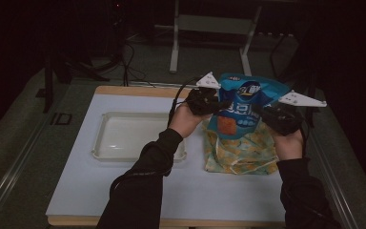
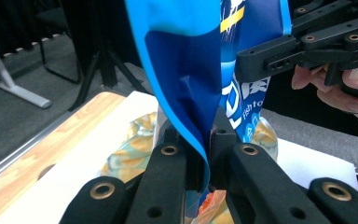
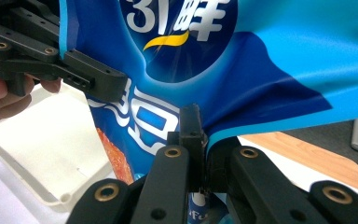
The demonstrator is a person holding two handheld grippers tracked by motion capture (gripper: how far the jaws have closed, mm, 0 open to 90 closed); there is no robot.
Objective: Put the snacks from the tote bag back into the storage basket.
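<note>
Both claws (image 1: 221, 106) pinching blue snack bag (image 1: 240, 107) — white tabletop (image 1: 219, 191), dim room

I see a bright blue bag (image 1: 240, 102) with a darker blue patch, white lettering, a yellow swoosh and an orange square. Under it lies a cloth (image 1: 238, 150) patterned in yellow and pale green. The tray (image 1: 106, 143) is cream, the table (image 1: 124, 191) white with a light wood edge, both tools black.

The room is dim, its far side nearly black. Grey floor (image 1: 24, 129) surrounds the white-topped, wood-edged table (image 1: 124, 200). Beyond it stands a pale metal frame (image 1: 209, 28) on two legs, with dark cables (image 1: 128, 67) trailing across the floor.
</note>
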